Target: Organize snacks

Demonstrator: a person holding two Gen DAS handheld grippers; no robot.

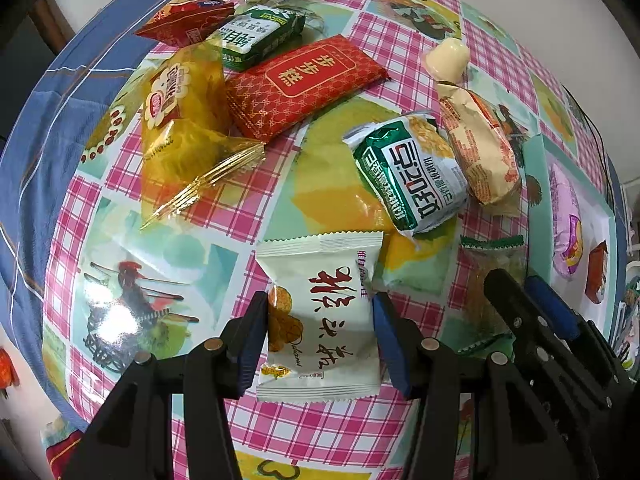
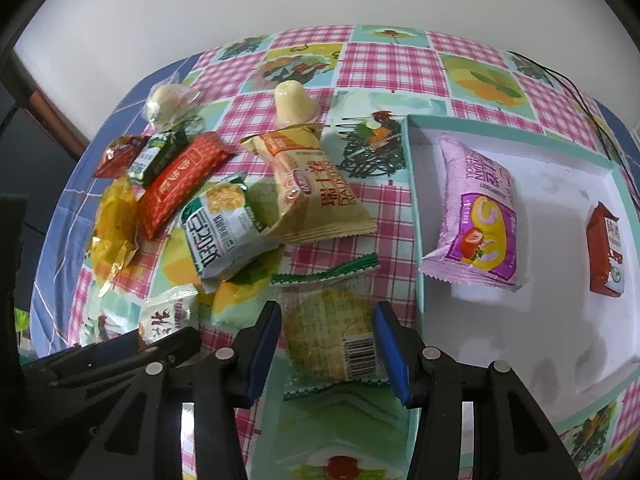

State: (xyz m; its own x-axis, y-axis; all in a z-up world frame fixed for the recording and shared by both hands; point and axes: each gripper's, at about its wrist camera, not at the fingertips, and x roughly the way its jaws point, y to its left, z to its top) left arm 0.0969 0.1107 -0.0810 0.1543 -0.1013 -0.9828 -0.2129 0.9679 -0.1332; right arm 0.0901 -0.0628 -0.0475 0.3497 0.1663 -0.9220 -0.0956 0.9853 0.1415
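My left gripper (image 1: 318, 338) is closed around a white snack packet with red characters (image 1: 320, 312), its blue pads touching both sides. My right gripper (image 2: 328, 340) straddles a clear packet with green edges holding a yellow-green cake (image 2: 332, 332), pads at its sides. The right gripper also shows at the right of the left wrist view (image 1: 528, 304). A white box with a teal rim (image 2: 416, 208) holds a pink roll-cake packet (image 2: 476, 216) and a red packet (image 2: 606, 248).
On the checked tablecloth lie a green-white packet (image 1: 412, 172), a beige packet (image 2: 316, 188), a red packet (image 1: 304, 84), a yellow-gold packet (image 1: 184, 128), a green biscuit packet (image 1: 260, 36), a jelly cup (image 2: 294, 102). A black cable (image 2: 560, 76) runs behind the box.
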